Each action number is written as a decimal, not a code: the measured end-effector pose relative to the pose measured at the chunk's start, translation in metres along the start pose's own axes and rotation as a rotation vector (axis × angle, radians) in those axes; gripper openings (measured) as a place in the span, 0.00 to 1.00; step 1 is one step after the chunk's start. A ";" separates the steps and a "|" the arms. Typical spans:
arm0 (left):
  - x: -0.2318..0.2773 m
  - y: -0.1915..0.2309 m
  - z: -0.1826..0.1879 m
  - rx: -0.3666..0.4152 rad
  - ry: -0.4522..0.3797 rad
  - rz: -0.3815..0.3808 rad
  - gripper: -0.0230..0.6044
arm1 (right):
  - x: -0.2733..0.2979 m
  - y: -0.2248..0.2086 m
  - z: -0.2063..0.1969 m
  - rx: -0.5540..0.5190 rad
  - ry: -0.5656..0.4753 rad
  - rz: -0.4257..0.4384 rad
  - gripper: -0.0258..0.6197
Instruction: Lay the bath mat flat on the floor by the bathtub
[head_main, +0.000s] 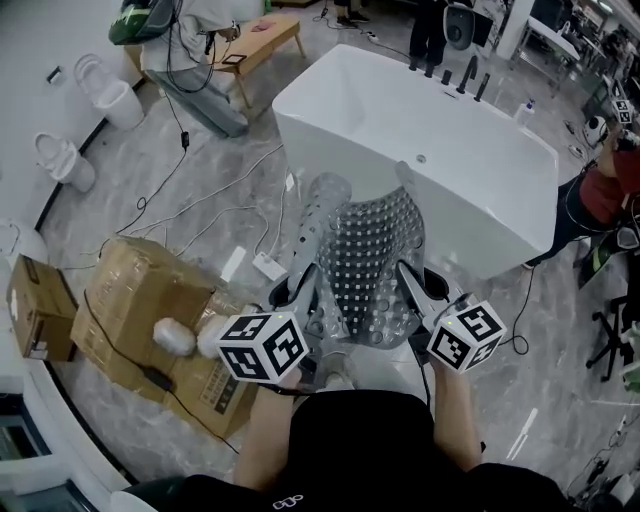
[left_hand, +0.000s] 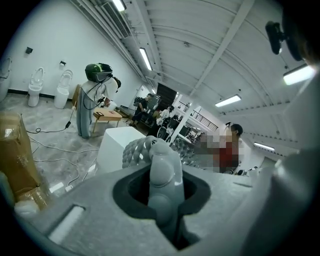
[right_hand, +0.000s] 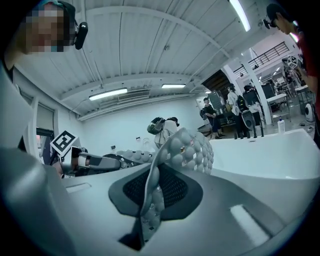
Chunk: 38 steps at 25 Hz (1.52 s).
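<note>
- A white bathtub (head_main: 440, 160) stands just beyond the jaws, on a grey marbled floor (head_main: 200, 190).
- A grey, see-through bath mat (head_main: 375, 250) covered in studs hangs in the air, stretched between both pairs of jaws and reaching ahead of them toward the tub. Its left edge curls over.
- The left gripper (head_main: 306, 280) has its jaws clamped on the mat's near left corner.
- The right gripper (head_main: 408, 278) has its jaws clamped on the near right corner.

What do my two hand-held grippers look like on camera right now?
The left hand-held gripper and right hand-held gripper are grey and black, each with a white cube printed with black square markers. The person wears a black top.
</note>
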<state>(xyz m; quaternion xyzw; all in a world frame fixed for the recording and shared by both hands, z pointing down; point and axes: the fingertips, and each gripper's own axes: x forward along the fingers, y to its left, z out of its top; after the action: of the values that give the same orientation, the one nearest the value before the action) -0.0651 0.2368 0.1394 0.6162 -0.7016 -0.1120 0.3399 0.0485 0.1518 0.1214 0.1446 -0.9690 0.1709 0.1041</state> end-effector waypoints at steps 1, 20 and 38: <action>0.009 0.001 0.004 -0.005 0.004 0.003 0.11 | 0.008 -0.007 0.004 0.001 0.003 0.008 0.08; 0.131 0.003 0.075 0.031 0.000 0.011 0.10 | 0.053 -0.131 0.068 -0.003 -0.032 -0.059 0.08; 0.241 0.052 0.141 0.172 0.212 -0.247 0.10 | 0.133 -0.170 0.089 0.082 -0.130 -0.369 0.08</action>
<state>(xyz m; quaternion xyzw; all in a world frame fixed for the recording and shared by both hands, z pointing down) -0.1952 -0.0155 0.1460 0.7328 -0.5879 -0.0269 0.3415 -0.0353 -0.0660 0.1245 0.3348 -0.9229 0.1788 0.0650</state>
